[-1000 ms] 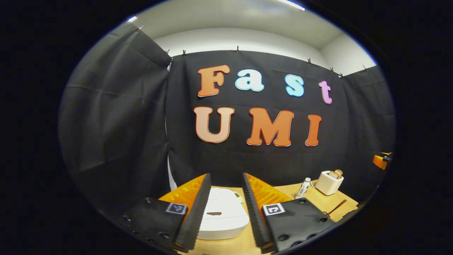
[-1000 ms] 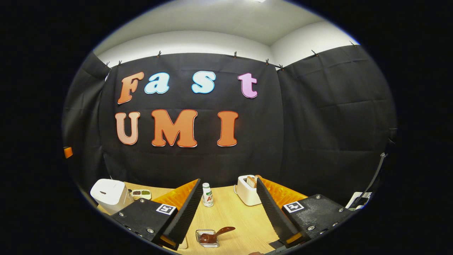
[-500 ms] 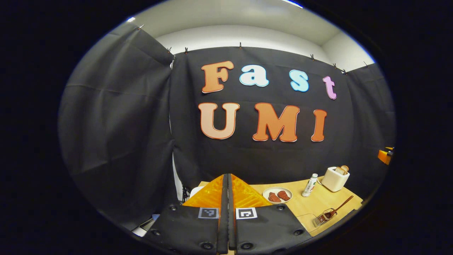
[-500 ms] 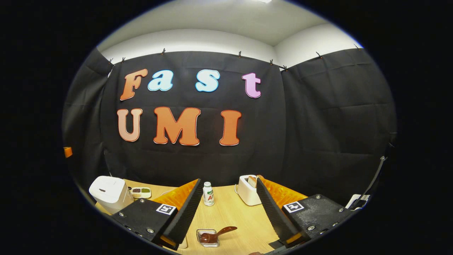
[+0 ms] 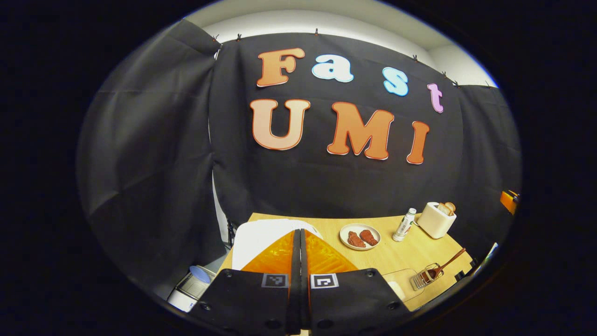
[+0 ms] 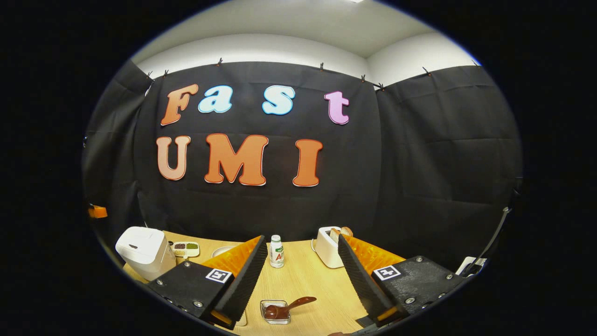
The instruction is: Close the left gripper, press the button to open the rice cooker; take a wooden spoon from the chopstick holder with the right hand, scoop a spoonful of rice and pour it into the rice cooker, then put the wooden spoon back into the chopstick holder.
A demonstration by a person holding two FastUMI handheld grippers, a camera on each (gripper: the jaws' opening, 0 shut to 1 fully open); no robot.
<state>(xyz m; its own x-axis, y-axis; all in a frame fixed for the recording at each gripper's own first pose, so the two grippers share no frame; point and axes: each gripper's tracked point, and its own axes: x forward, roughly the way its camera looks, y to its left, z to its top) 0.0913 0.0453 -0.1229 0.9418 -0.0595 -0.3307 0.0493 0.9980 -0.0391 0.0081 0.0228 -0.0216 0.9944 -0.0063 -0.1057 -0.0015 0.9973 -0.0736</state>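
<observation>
Table (image 6: 303, 275) of pale wood runs across the booth and carries everything here. The largest thing on it is the white rice cooker (image 6: 142, 249), standing at the left end in the right gripper view with its lid down; in the left gripper view its white top (image 5: 261, 233) sits just beyond the fingertips of the left gripper (image 5: 299, 233), whose two fingers are pressed flat together with nothing between them. I cannot tell whether the tips touch the lid. The right gripper (image 6: 301, 254) hangs above the middle of the table with its fingers spread wide and nothing between them. Farther back stands a white toaster (image 6: 326, 245) with bread poking from the top, seen also at the far right of the left gripper view (image 5: 436, 219). Near it stands a small white bottle (image 6: 277, 251), upright, apart from the toaster. A white plate (image 5: 359, 236) with two reddish-brown pieces lies between the cooker and the bottle. A small divided dish (image 6: 186, 248) of dark and green bits sits just beside the cooker. At the near edge is the chopstick holder (image 5: 422, 279), a small wire rack, with the wooden spoon (image 5: 447, 265) lying in it, handle tilted up and out; from the right gripper's side the spoon's (image 6: 291, 305) bowl rests in the holder (image 6: 275, 311), between and below the open fingers, untouched.
</observation>
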